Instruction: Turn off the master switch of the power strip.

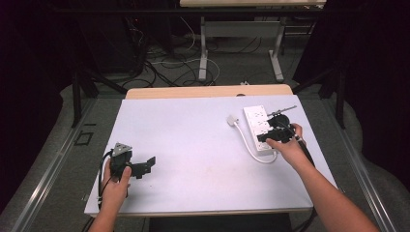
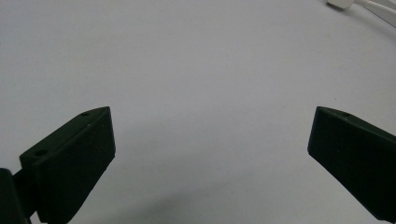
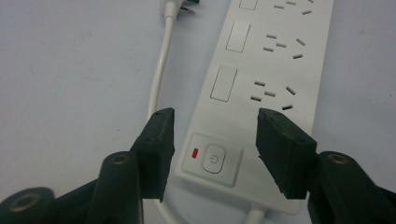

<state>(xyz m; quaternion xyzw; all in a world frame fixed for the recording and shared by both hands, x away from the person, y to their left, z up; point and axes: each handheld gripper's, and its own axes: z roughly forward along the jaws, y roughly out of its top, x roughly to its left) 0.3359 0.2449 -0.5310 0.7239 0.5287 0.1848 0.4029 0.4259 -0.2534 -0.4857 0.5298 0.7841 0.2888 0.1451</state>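
Jaws of the right gripper [image 3: 215,140] stood moderately apart over the near end of the strip [image 3: 261,93], one to each side of its switch panel, gripping nothing. The power button [image 3: 214,158] sat just below the gap between them, a red mark at its nine o'clock. From the high view, that gripper [image 1: 276,134] hung over the strip [image 1: 256,126] at about two o'clock on the table [image 1: 193,145], and the white cord [image 1: 246,145] looped off the strip's near end and ran up to the plug [image 1: 232,119] at the strip's ten o'clock.

The left gripper [image 1: 140,166] rested at eight o'clock on the table, well apart from the strip, its jaws spread wide over bare tabletop.

I judged this the approach step: the right gripper lined up on the strip's switch end but had not closed. Next it would need to descend and either pinch the strip's sides or press a jaw tip on the button; which one I could not tell.
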